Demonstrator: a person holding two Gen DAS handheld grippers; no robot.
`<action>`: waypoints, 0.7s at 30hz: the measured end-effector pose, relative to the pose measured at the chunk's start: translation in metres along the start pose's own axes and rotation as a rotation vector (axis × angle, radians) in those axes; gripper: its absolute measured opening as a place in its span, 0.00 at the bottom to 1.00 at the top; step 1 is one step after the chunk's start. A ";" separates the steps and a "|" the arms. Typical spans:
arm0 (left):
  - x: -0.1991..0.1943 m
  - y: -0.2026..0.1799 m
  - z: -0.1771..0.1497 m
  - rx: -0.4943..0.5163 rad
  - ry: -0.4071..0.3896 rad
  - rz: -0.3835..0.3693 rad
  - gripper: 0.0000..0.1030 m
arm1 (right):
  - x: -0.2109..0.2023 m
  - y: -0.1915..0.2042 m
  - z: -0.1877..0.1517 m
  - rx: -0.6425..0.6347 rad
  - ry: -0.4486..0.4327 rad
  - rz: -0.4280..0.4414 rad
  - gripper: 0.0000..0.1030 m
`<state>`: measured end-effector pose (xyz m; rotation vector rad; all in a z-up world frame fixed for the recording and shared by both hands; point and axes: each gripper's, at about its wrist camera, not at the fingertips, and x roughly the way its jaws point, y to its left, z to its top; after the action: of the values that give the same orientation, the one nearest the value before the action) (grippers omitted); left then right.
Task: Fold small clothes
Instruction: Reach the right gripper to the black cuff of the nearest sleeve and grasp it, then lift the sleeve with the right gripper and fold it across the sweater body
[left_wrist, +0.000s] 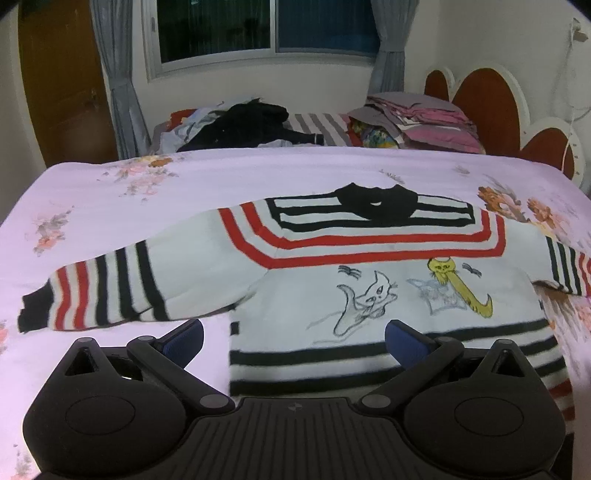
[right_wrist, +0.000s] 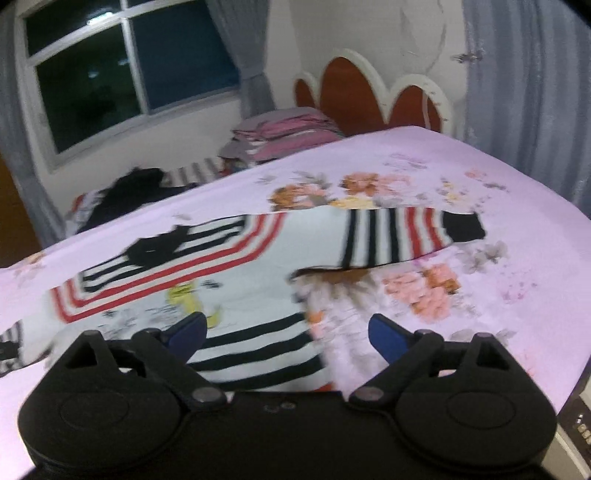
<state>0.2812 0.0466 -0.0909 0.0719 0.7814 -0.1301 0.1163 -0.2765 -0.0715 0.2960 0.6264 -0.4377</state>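
White striped sweater (left_wrist: 369, 266) lies flat, sleeves out, on the pink floral bed (left_wrist: 184, 177); left claw (left_wrist: 293, 338) and right claw (right_wrist: 286, 332) gape wide over its hem, gripping nothing.

Home bedroom: bed (left_wrist: 258, 177), headboard (left_wrist: 480, 96), curtains (left_wrist: 118, 74).
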 end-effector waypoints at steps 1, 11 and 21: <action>0.004 -0.002 0.002 -0.006 0.000 0.010 1.00 | 0.009 -0.009 0.005 0.013 0.003 -0.010 0.91; 0.056 -0.055 0.023 -0.031 0.008 0.104 1.00 | 0.111 -0.100 0.049 0.098 0.067 -0.078 0.82; 0.078 -0.092 0.038 -0.059 0.047 0.110 1.00 | 0.203 -0.188 0.068 0.268 0.159 -0.144 0.74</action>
<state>0.3493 -0.0554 -0.1210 0.0618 0.8261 -0.0005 0.2075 -0.5280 -0.1699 0.5468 0.7480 -0.6432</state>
